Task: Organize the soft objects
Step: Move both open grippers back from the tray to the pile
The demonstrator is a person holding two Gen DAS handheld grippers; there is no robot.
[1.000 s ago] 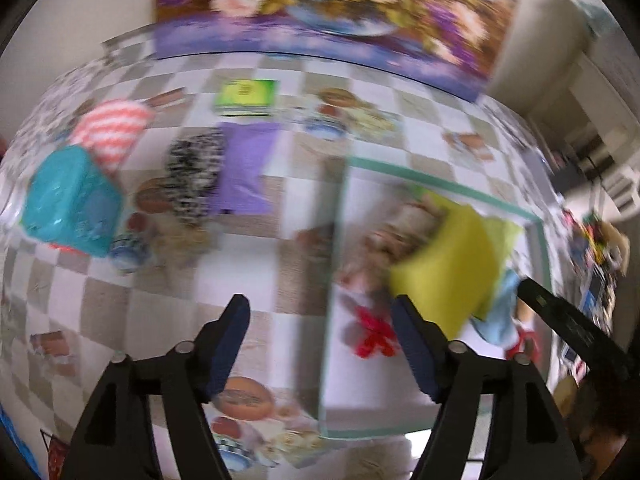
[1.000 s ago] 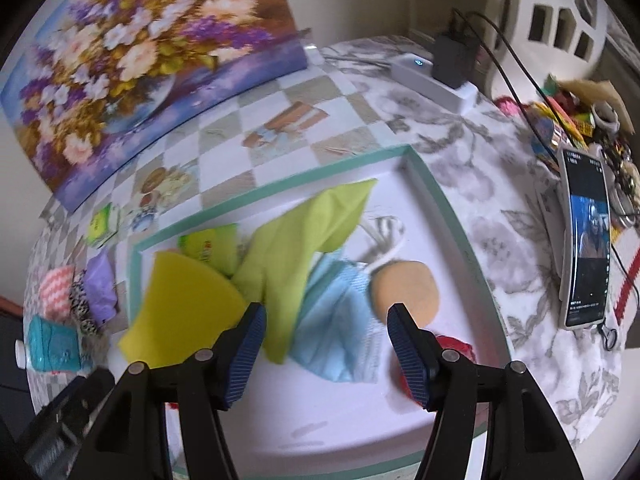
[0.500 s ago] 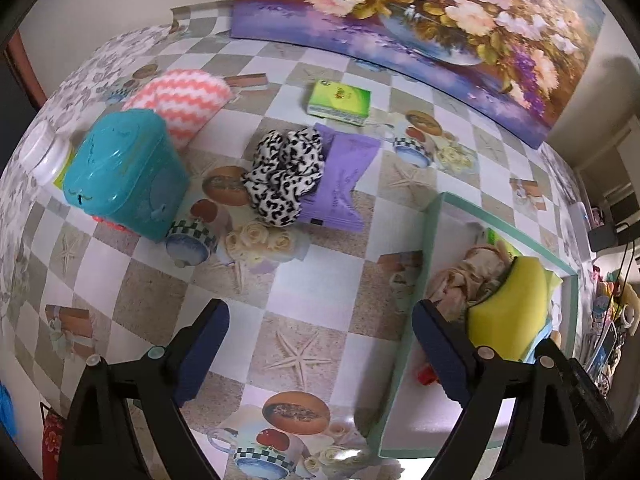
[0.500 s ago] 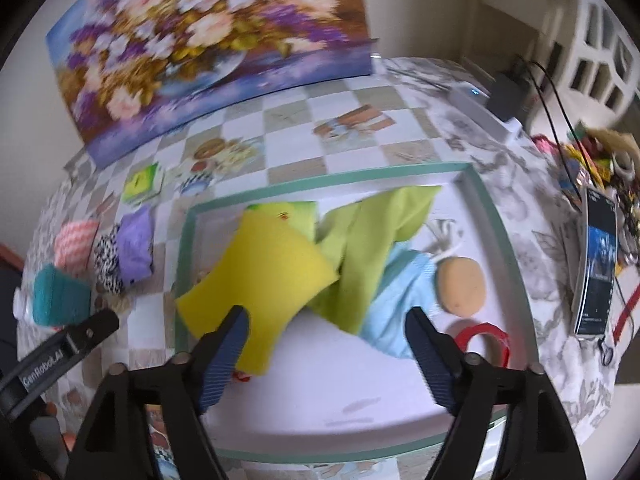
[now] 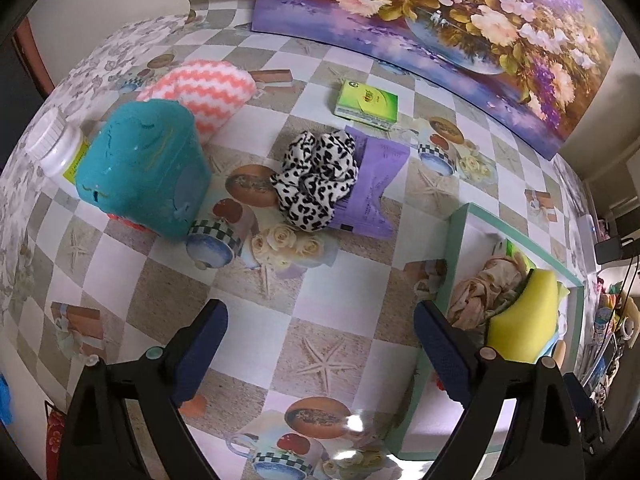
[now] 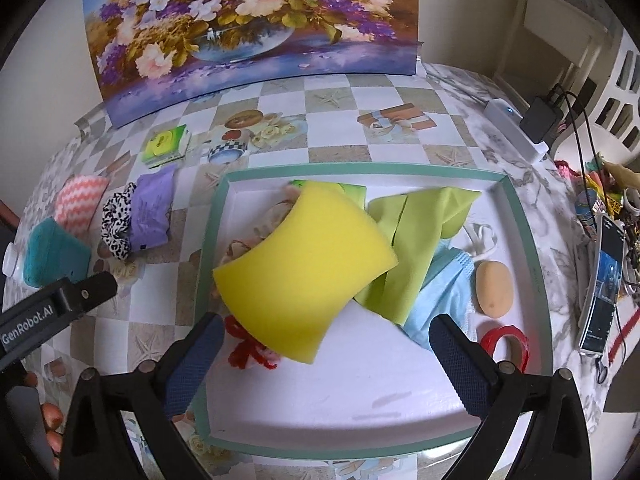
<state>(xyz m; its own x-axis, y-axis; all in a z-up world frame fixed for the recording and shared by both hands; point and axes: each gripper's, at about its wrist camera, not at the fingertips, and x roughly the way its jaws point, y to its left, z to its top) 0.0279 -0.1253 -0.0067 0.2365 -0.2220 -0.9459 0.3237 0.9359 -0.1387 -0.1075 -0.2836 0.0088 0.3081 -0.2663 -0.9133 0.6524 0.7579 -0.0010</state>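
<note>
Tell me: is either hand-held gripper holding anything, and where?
Nothing is held. The left hand-held gripper and right hand-held gripper have just opened, both empty.

Both views are evenly and brightly lit, with soft shadows cast beneath objects. A glare spot is seen on the glossy tablecloth near the lower edge of the left view. Straight lines are bowed by the fisheye lens, corners are vignetted black, and far edges appear slightly smeared, perhaps defocused.

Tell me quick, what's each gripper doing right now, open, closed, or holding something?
Left gripper: open, jaws just widened, nothing between them, above the tablecloth.
Right gripper: open, jaws just widened, holding nothing, above the tray.
</note>
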